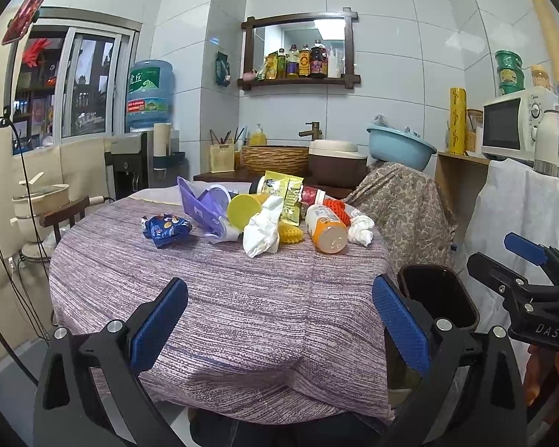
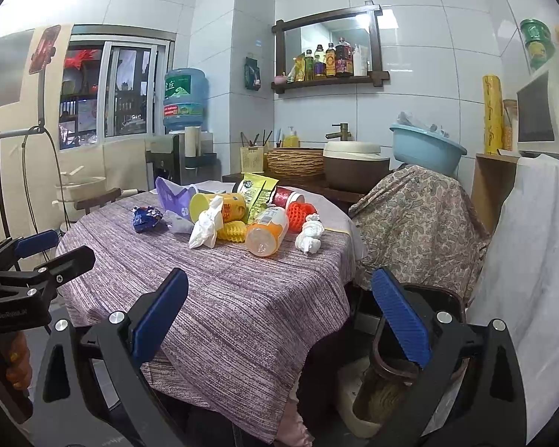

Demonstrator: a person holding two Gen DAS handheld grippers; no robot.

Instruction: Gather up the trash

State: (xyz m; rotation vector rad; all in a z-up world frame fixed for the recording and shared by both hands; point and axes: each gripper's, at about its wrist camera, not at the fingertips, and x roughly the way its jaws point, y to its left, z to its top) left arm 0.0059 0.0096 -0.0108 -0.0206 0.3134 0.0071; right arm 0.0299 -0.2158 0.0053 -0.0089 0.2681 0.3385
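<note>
Right, both your left gripper (image 1: 279, 320) and right gripper (image 2: 279, 320) hang spread and empty. The trash sits at the table's (image 1: 212, 298) far edge; the crumpled tissue (image 1: 262, 231) looks light and soft, so pinch its middle.

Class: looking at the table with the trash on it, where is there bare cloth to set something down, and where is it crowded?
Free: the near half of the tablecloth, between the trash pile and the table's front edge, and the left strip beyond the blue wrapper. Crowded: the far middle, where the yellow cup, tissue and orange bottle cluster tightly.
</note>
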